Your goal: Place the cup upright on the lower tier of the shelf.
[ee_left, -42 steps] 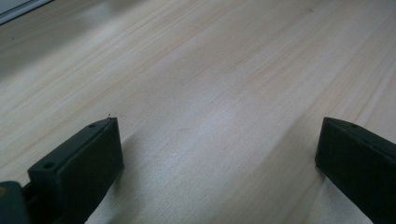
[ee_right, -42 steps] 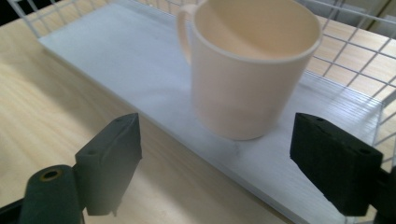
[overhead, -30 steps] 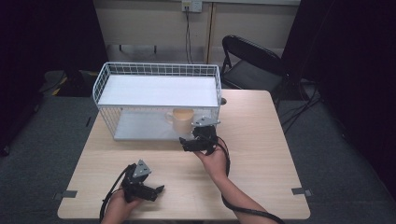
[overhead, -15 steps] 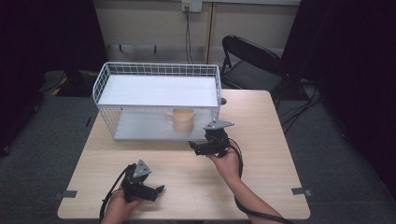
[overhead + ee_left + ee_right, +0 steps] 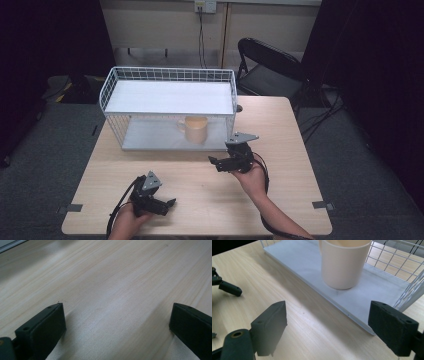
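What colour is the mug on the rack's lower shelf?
Pale cream; the mug shows best in the right gripper view.

High view looks down on table (image 5: pixel 200 170); gripper views skim it closely

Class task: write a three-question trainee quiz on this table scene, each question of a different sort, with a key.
1. True or false: the mug stands on the rack's top shelf.
2. The right gripper is: A) shut on the mug, B) open and clear of the mug, C) inside the rack.
3. Fill in: the left gripper is open above the bare ____.

Key: 1 false, it stands on the lower shelf; 2 B; 3 table.
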The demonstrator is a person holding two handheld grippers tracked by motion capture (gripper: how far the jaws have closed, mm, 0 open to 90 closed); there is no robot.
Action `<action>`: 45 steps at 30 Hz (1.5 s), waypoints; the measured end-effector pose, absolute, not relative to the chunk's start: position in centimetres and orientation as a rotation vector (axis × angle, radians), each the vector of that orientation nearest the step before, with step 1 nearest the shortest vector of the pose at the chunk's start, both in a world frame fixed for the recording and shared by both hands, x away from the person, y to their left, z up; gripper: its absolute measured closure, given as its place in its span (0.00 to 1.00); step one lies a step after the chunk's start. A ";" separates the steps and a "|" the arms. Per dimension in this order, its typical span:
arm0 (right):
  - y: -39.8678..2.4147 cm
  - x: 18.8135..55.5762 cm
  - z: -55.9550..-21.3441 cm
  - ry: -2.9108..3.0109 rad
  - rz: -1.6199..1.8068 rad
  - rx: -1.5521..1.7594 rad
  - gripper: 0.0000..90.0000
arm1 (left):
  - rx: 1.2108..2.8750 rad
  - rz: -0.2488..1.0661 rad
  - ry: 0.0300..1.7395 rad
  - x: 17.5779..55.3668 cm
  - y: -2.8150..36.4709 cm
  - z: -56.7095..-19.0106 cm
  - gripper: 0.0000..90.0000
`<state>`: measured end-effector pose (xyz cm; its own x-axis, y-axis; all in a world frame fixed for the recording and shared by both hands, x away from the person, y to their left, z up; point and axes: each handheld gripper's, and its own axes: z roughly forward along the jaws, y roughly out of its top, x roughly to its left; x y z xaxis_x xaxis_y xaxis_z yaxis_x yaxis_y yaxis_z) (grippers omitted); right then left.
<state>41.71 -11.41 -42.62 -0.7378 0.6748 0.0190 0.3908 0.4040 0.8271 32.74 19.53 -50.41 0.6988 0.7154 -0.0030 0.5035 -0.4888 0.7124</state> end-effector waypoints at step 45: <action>-18.3 39.1 -43.7 2.391 1.243 0.870 0.16 | 2.194 0.384 0.926 32.7 19.5 -50.4 0.00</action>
